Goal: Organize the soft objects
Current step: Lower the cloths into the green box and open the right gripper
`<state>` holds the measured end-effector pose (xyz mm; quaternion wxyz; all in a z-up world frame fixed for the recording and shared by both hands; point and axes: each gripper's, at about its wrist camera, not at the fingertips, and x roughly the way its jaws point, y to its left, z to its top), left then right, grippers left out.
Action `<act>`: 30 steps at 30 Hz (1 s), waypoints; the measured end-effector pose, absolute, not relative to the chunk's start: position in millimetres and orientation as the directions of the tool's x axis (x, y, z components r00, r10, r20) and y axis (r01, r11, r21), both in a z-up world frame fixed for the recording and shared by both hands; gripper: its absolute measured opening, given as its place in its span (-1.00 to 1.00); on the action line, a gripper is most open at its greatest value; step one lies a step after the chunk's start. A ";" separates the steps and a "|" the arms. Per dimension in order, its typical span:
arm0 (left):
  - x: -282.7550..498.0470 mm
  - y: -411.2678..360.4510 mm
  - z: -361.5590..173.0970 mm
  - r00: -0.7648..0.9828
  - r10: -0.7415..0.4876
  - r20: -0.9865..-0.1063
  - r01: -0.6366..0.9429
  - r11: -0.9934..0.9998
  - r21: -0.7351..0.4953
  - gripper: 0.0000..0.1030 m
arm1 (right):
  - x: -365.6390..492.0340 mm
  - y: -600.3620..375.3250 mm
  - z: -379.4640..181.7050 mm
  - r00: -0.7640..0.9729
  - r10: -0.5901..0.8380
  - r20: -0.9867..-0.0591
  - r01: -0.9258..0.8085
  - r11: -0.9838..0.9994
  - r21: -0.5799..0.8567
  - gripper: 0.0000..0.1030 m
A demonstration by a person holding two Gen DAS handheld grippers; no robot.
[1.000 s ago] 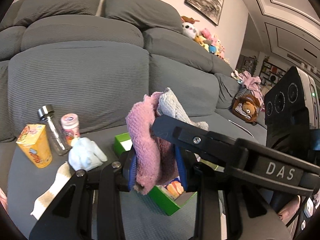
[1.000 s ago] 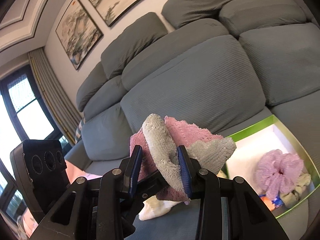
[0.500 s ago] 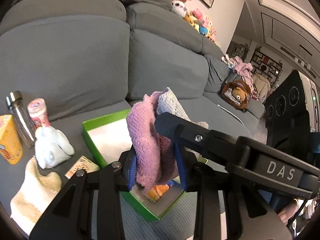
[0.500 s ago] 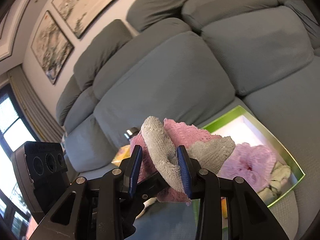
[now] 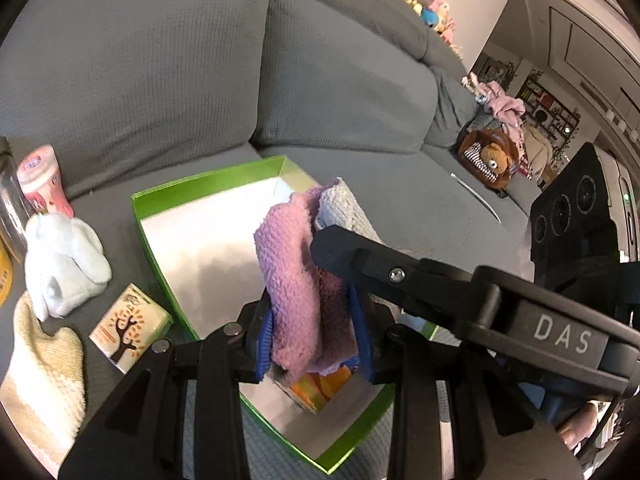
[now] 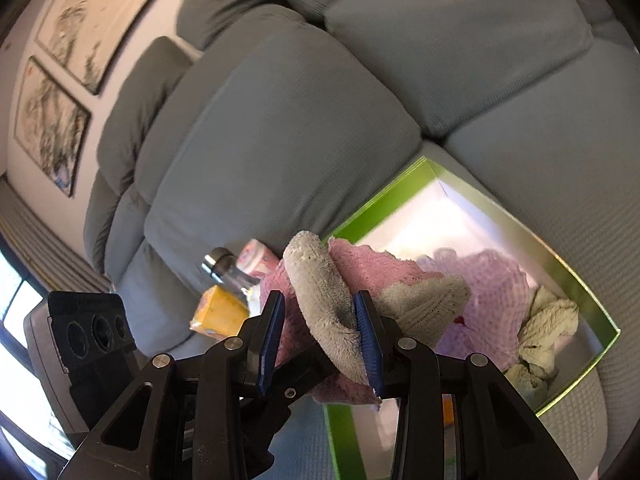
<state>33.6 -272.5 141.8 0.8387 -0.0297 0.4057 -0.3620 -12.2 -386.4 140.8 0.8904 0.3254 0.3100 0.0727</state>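
Note:
A folded pink and grey fluffy cloth [image 5: 292, 280] hangs just above the open green box [image 5: 208, 178] on the grey sofa seat. My left gripper [image 5: 314, 332] is shut on its pink side. My right gripper [image 6: 320, 336] is shut on the grey side of the same cloth [image 6: 320, 288], and one of its fingers [image 5: 400, 276] crosses the left wrist view. The box [image 6: 384, 196] has a white inside. In it lie a lilac knitted piece [image 6: 496, 292], a pale green cloth [image 6: 548, 320] and an orange packet [image 5: 320, 388].
Left of the box on the seat lie a light blue plush [image 5: 64, 256], a cream sock [image 5: 40, 364] and a small tissue pack [image 5: 128, 328]. A pink bottle [image 5: 42, 180], a glass bottle [image 6: 226, 268] and a yellow carton [image 6: 220, 314] stand behind them. A teddy bear [image 5: 490, 160] sits far right.
Both grippers have come down and forward with the cloth, from in front of the sofa back to just above the green box. Their grip on the cloth is unchanged.

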 end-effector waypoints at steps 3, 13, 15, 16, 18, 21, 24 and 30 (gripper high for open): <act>40.6 -277.4 132.9 0.376 -0.632 -0.678 0.572 0.734 -0.367 -0.41 | -8.0 -390.9 132.8 0.785 0.322 -0.529 0.107 0.771 0.628 -0.24; 50.2 -290.6 115.5 0.330 -0.593 -0.734 0.556 0.751 -0.357 -0.40 | -1.1 -406.2 110.2 0.750 0.280 -0.599 0.219 0.749 0.625 -0.24; 51.2 -292.6 113.1 0.329 -0.581 -0.745 0.551 0.758 -0.348 -0.40 | 0.4 -408.3 107.0 0.742 0.276 -0.611 0.236 0.745 0.624 -0.24; 51.9 -292.9 112.2 0.330 -0.575 -0.749 0.548 0.762 -0.343 -0.40 | 0.6 -409.6 105.6 0.739 0.273 -0.615 0.245 0.742 0.624 -0.24; 51.7 -293.4 111.7 0.333 -0.568 -0.753 0.546 0.767 -0.337 -0.39 | 0.3 -410.9 104.8 0.745 0.251 -0.619 0.254 0.750 0.610 -0.24; 51.5 -294.0 110.9 0.341 -0.560 -0.755 0.547 0.772 -0.325 -0.31 | -1.5 -411.4 105.8 0.741 0.223 -0.633 0.276 0.758 0.591 -0.24; 52.7 -293.7 111.5 0.346 -0.550 -0.760 0.538 0.780 -0.319 -0.16 | -4.4 -411.7 107.4 0.742 0.207 -0.637 0.288 0.760 0.582 -0.24; 48.0 -283.5 120.5 0.385 -0.561 -0.733 0.541 0.781 -0.313 0.27 | -13.5 -410.3 117.3 0.755 0.151 -0.638 0.307 0.779 0.547 -0.13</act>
